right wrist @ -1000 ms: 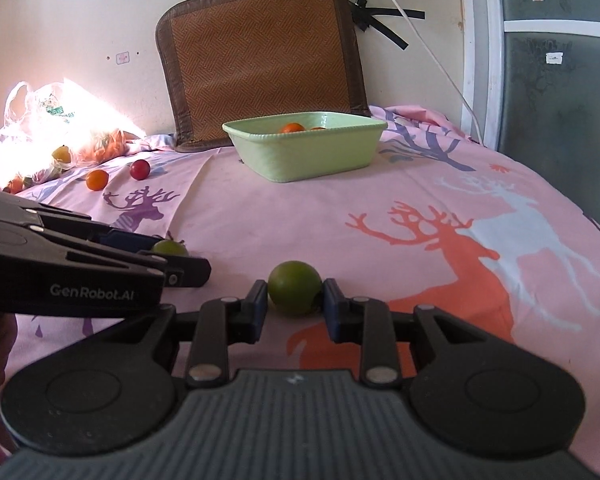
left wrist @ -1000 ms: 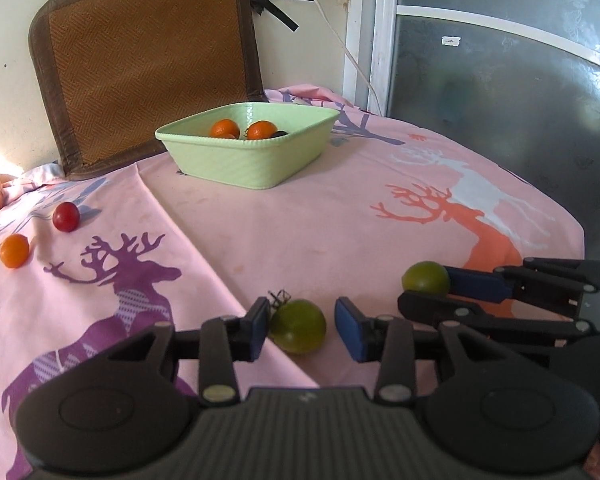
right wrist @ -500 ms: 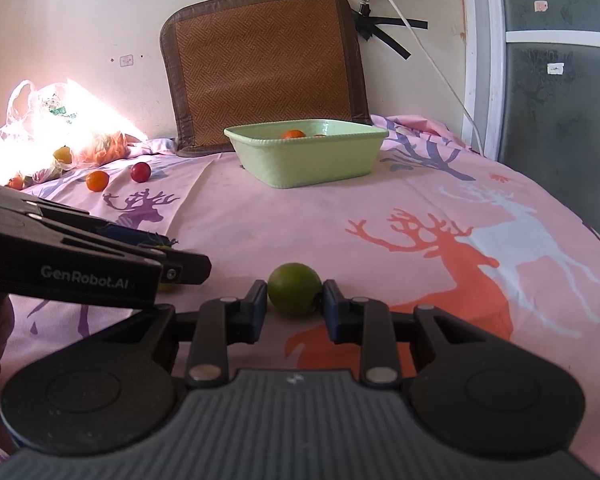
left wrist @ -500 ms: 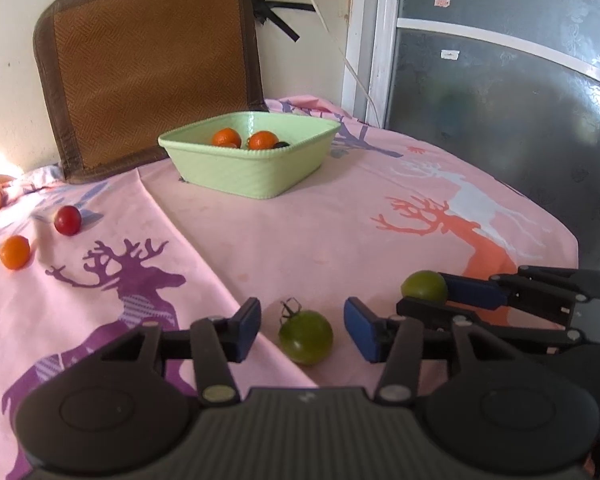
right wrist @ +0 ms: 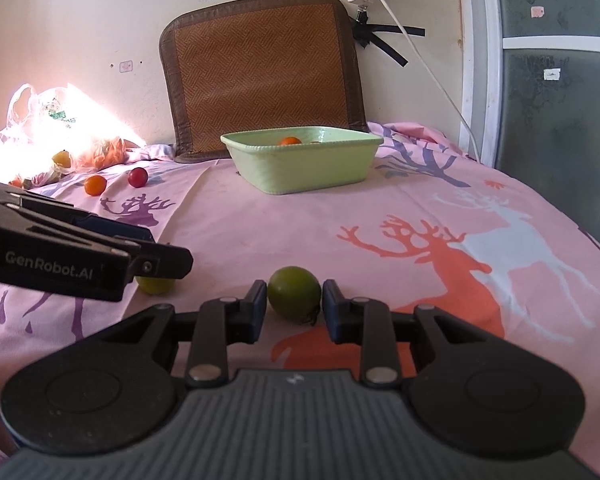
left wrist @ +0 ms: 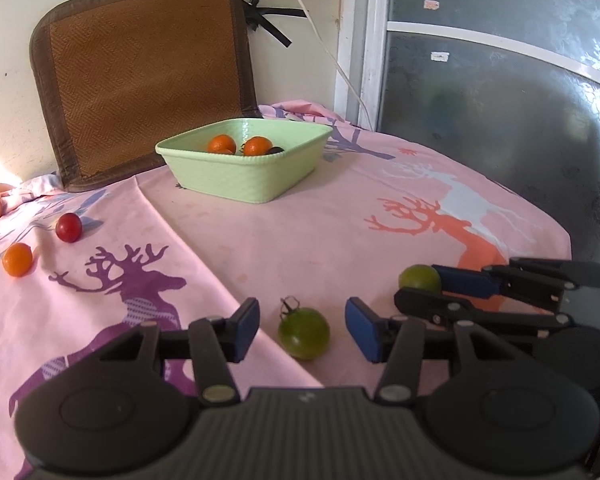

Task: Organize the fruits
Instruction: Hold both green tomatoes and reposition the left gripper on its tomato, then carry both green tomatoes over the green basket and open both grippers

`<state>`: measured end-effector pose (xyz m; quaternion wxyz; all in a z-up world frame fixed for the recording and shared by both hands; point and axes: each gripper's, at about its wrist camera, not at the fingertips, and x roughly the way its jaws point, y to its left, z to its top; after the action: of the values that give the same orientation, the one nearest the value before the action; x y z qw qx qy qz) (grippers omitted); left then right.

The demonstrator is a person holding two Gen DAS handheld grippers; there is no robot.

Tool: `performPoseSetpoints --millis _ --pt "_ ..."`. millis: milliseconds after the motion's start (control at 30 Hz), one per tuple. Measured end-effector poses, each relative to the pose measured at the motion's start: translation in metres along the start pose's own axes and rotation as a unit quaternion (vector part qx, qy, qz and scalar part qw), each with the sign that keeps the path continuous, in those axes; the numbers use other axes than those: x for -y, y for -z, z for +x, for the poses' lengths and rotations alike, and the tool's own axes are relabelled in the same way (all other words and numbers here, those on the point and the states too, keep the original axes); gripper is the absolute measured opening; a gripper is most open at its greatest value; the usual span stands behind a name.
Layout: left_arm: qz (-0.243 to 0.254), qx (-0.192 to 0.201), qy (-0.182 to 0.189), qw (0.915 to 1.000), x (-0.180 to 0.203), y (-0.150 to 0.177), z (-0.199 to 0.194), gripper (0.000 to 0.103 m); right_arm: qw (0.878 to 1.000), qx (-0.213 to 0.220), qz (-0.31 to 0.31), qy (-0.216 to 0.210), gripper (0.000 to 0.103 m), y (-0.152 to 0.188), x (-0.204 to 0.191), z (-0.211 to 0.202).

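Left wrist | left claw (left wrist: 302, 330) just widened, clear of stem-up green tomato (left wrist: 304, 333) | right claw (right wrist: 294, 304) clamps lime (right wrist: 293, 291)

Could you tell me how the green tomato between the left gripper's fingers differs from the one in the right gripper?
The left gripper stands open, its pads clear of its tomato, which lies free on the cloth; its jaws have just been opening. The right gripper is shut on its tomato. The left tomato's stem points up and back; the right one's calyx shows low at the front. Both are green, round and similar in size.
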<state>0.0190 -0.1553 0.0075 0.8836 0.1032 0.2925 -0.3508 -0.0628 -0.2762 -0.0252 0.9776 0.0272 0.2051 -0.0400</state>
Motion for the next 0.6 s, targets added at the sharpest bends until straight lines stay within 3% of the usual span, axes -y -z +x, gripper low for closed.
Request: performPoseSetpoints --millis 333,433,600 --pt "0.017 -0.012 0.0 0.9998 0.003 0.009 0.0 0.04 1.0 0.004 -0.003 -0.002 0.033 0.002 0.002 -0.001" --pt "0.015 -0.015 0.002 0.9998 0.001 0.005 0.004 0.029 1.0 0.008 -0.004 -0.01 0.032 0.004 0.004 -0.001" --pt "0.007 -0.006 0.023 0.9997 -0.007 -0.019 0.005 0.029 0.999 0.008 0.0 -0.036 0.031 -0.006 0.012 0.004"
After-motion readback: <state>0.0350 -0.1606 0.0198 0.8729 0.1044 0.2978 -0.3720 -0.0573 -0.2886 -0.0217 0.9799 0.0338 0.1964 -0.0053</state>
